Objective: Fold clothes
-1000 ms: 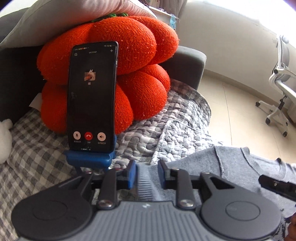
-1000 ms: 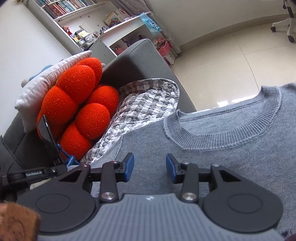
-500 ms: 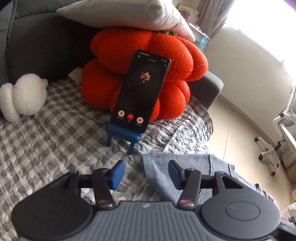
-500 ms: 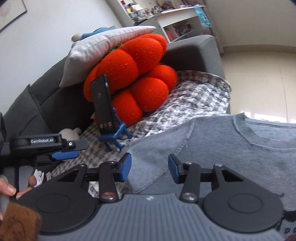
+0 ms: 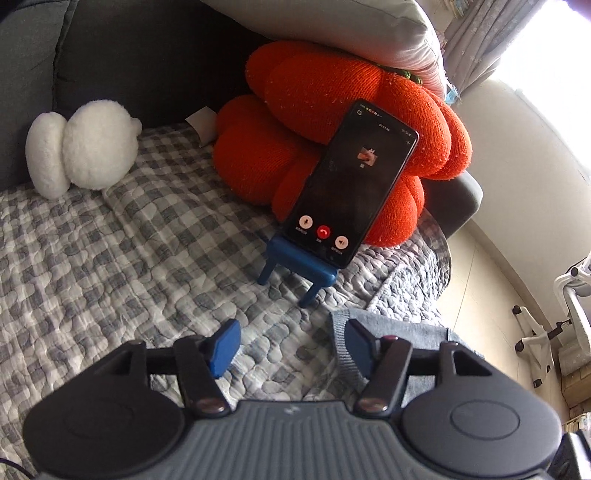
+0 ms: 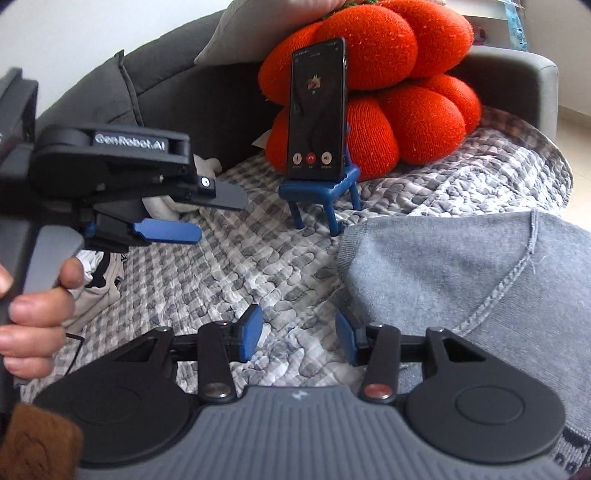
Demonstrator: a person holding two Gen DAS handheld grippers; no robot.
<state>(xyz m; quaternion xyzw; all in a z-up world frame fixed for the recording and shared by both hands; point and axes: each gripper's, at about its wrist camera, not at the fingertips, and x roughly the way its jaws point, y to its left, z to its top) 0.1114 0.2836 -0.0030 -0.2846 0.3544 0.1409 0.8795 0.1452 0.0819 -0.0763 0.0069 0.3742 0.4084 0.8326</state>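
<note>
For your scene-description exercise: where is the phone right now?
In both views the phone stands centre, on a blue stand atop the checked quilt, leaning against the orange cushion.

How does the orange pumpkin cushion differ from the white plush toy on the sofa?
The orange pumpkin cushion is lobed, knitted and large; the white plush toy is fluffy, rounded and much smaller. The cushion sits under a grey pillow behind the phone; the toy sits apart, uncovered. Both rest against the sofa back.

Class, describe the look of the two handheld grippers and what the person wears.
Both the left gripper and the right gripper have ribbed grey bodies, black round-ended linkages and blue pads. The left one's side reads "GenRobot.AI" in white. A brown fuzzy sleeve shows.
</note>
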